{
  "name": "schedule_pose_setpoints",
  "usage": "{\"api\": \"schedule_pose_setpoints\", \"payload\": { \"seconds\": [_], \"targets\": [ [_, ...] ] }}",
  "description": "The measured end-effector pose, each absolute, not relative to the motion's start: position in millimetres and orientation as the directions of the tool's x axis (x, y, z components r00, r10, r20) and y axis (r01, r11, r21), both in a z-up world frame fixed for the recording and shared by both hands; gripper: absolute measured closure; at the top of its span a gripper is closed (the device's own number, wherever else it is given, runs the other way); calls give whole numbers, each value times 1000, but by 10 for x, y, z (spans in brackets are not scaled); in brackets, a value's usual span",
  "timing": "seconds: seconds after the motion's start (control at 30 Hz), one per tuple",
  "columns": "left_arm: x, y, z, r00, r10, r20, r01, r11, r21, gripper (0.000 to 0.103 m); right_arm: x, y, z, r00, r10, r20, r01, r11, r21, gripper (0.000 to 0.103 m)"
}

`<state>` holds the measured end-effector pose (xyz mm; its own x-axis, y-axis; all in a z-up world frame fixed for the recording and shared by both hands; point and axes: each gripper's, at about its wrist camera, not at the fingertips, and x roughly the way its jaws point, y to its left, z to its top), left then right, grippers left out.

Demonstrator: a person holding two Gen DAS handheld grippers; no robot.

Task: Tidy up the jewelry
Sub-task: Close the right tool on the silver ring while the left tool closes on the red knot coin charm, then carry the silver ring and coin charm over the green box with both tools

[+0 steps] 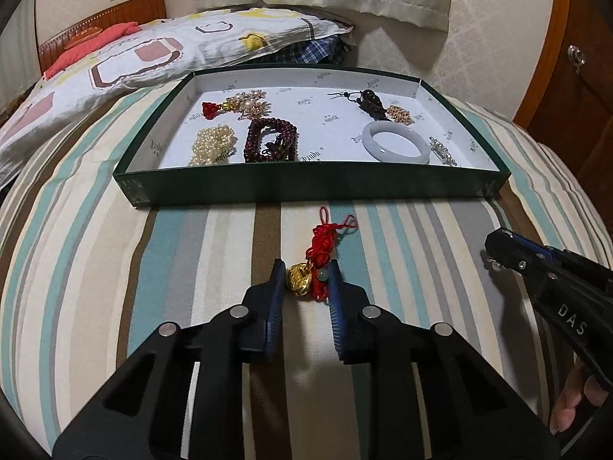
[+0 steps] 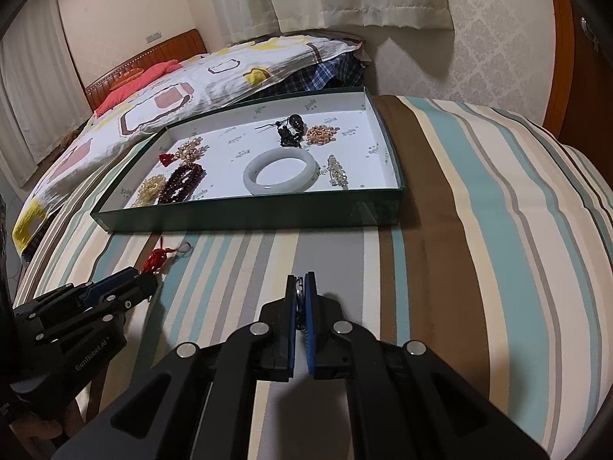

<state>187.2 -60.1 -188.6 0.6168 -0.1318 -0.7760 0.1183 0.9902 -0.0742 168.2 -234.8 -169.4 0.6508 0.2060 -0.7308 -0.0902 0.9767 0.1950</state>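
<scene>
A red knotted cord charm with a gold pendant (image 1: 300, 280) lies on the striped bedspread in front of the green tray (image 1: 314, 188). My left gripper (image 1: 305, 274) is open, its fingers on either side of the gold pendant, close to it. The cord's red end also shows in the right wrist view (image 2: 157, 258). My right gripper (image 2: 300, 287) is shut on a small silvery metal piece (image 2: 299, 290), low over the bedspread. The tray holds a white jade bangle (image 1: 396, 142), dark red beads (image 1: 272, 140), pearls (image 1: 212, 143) and other jewelry.
The tray (image 2: 245, 218) sits on the striped bedspread (image 2: 479, 230). A patterned pillow (image 1: 126, 57) lies behind its left side, with a headboard (image 1: 99, 19) beyond. A wall and curtain are at the back, and a wooden cabinet (image 1: 574, 76) at the right.
</scene>
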Motion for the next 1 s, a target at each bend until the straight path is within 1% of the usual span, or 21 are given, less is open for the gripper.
{"api": "schedule_pose_setpoints", "payload": {
  "seconds": [0.37,1.0],
  "targets": [
    [1835,-572,-1807,632,-165,-757,133,986,-104,84,1658,-2283,-1653,656,213,-724,-110,976,187,99],
    [1911,-522,-1383,708,-179,-683,142,984,-111,84,1752,-2079,-1307,706,230,-670,-167,973,157,99]
  ]
}}
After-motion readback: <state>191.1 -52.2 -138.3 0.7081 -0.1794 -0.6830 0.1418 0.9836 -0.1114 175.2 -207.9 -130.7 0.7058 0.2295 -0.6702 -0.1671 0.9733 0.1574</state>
